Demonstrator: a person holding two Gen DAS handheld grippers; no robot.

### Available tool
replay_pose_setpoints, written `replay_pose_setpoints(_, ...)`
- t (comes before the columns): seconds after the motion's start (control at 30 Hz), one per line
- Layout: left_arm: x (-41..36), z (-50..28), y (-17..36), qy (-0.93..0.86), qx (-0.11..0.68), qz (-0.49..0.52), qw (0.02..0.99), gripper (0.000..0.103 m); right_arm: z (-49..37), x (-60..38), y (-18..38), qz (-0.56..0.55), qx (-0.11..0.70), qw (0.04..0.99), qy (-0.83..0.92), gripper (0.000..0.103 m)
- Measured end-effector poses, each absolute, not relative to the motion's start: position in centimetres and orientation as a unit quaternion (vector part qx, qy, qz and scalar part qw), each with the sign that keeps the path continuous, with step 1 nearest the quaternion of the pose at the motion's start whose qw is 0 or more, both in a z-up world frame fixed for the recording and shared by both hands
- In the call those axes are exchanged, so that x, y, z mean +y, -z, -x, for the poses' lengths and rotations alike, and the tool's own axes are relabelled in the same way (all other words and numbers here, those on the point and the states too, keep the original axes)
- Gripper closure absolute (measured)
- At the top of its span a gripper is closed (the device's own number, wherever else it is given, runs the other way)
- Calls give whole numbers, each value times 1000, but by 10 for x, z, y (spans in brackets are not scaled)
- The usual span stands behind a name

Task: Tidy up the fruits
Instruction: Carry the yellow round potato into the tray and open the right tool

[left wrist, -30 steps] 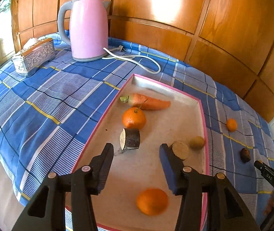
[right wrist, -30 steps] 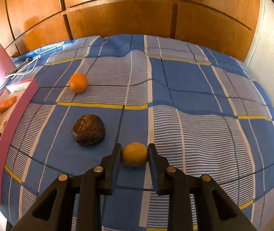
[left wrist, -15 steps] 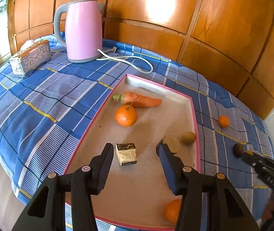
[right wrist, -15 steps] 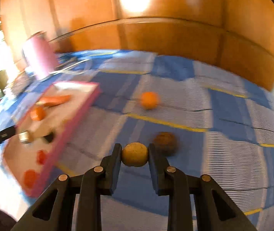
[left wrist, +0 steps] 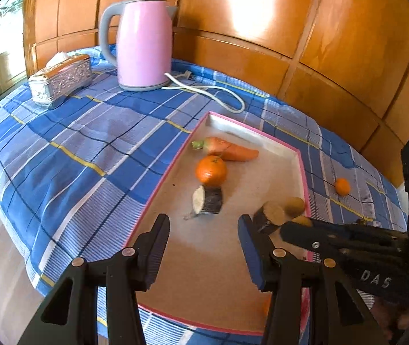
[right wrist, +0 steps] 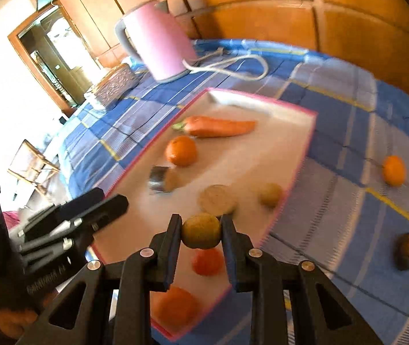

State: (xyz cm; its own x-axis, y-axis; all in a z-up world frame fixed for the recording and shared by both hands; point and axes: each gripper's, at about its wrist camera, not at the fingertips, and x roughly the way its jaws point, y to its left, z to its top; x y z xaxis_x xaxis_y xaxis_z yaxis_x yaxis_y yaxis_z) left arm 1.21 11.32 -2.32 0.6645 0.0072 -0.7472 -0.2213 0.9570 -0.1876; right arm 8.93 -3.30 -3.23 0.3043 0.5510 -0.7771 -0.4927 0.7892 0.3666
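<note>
My right gripper is shut on a small yellow-brown round fruit and hangs over the near right part of the pink-rimmed tray. In the left wrist view it reaches in from the right, its tip over the tray's right side. My left gripper is open over the tray's near end, with nothing between its fingers. In the tray lie a carrot, an orange, two cut dark-skinned pieces and another small yellow-brown fruit.
On the blue checked cloth right of the tray lie a small orange and a dark brown fruit. A pink kettle with a white cord and a silver tissue box stand at the back left. Wood panelling lies behind.
The right gripper has carried the yellow-brown fruit left, from the cloth to above the tray, rolling as it went, and has come into the left wrist view. The left gripper has hardly moved.
</note>
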Motion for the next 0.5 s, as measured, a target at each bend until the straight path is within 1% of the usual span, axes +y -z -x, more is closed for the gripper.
replay_pose_setpoints(0.03,116,-11,24,-66,405,135,902,53,-87,-28,33,-26,494,807,-323,74)
replay_pose_setpoints(0.13,121,-10,28,-73,409,144,898,53,-79,-22,36,-14,489,811,-319,67)
replay_pose_setpoints(0.33,116,-8,27,-65,405,139,901,53,-65,-23,35,29,467,833,-295,66)
replay_pose_setpoints(0.5,107,-8,26,-52,407,128,903,53,-57,-37,26,32,441,857,-263,66)
